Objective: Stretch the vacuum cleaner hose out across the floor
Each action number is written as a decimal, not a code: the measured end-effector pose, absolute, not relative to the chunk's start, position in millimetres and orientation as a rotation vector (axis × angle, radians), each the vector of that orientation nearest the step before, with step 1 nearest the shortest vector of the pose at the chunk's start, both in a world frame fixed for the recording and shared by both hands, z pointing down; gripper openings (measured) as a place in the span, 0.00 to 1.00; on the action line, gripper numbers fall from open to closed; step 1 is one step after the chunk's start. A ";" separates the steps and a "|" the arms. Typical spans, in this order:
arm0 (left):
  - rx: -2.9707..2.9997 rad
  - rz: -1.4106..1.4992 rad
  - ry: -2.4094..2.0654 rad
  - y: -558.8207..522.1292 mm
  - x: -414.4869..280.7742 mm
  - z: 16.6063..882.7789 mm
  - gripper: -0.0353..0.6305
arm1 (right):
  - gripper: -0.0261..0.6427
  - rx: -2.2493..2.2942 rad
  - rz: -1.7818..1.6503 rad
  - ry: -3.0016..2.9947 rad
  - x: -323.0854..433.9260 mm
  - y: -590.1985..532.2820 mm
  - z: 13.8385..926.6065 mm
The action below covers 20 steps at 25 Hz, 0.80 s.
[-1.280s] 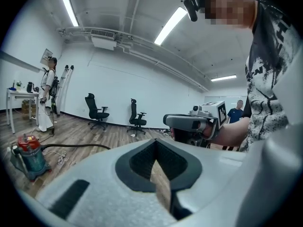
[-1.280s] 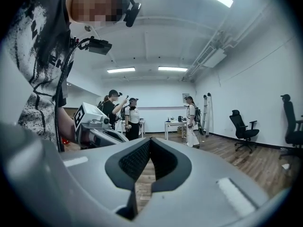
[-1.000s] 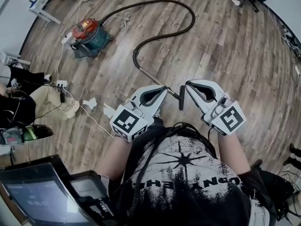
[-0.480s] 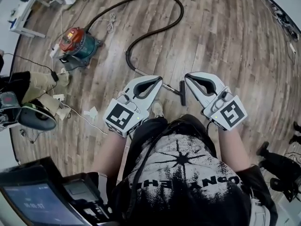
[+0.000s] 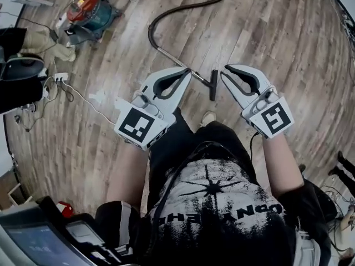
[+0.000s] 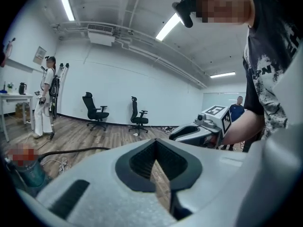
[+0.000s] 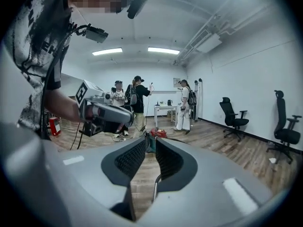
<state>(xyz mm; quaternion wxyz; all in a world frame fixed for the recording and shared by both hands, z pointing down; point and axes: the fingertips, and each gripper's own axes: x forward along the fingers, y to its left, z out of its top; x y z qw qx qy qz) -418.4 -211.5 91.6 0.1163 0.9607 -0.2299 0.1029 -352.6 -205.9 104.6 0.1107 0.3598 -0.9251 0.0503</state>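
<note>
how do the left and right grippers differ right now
The left gripper has its jaws shut tip to tip. The right gripper has its jaws a little apart, having just been opening, with nothing between them. In the head view the left gripper shows left of the floor nozzle, the right gripper right of it. Both are empty and point forward over the floor.

Vacuum cleaner (image 5: 89, 13), 11 o'clock: red top, teal body. Hose (image 5: 150, 31) black. Wand (image 5: 175, 60) silver, nozzle (image 5: 213, 85) black. Floor (image 5: 288, 43): grey-brown wood planks. Shirt (image 5: 216, 204), 6 o'clock: black, white starburst print. Cable (image 5: 91, 107), 9 o'clock: white.
</note>
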 end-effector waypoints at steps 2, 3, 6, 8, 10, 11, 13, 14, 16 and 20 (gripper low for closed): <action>2.783 0.298 -0.681 -217.4 -427.5 113.5 0.05 | 0.20 1.022 0.169 -2.668 -360.0 -213.6 138.5; 2.769 0.293 -0.685 -223.5 -432.0 124.2 0.05 | 0.21 1.008 0.177 -2.633 -363.2 -220.2 156.9; 2.783 0.270 -0.681 -250.0 -442.2 156.3 0.05 | 0.29 0.988 0.248 -2.504 -370.9 -245.6 228.1; 2.805 0.282 -0.682 -272.0 -453.0 189.0 0.05 | 0.33 0.977 0.284 -2.456 -379.4 -265.1 288.9; 2.818 0.303 -0.721 -295.8 -470.4 230.7 0.06 | 0.38 0.946 0.348 -2.416 -393.3 -281.5 361.0; 2.818 0.315 -0.742 -305.4 -478.9 253.9 0.05 | 0.38 0.926 0.379 -2.395 -400.9 -286.9 398.9; 2.804 0.312 -0.782 -321.3 -490.8 301.2 0.05 | 0.40 0.872 0.416 -2.343 -411.7 -295.4 478.7; 2.791 0.299 -0.801 -328.6 -495.0 324.6 0.05 | 0.41 0.843 0.427 -2.315 -416.0 -299.7 520.7; 2.769 0.276 -0.825 -342.9 -502.0 371.7 0.05 | 0.42 0.792 0.463 -2.261 -424.6 -310.4 608.4; 2.725 0.253 -0.826 -359.8 -501.6 469.8 0.06 | 0.41 0.701 0.596 -2.123 -429.3 -322.7 794.7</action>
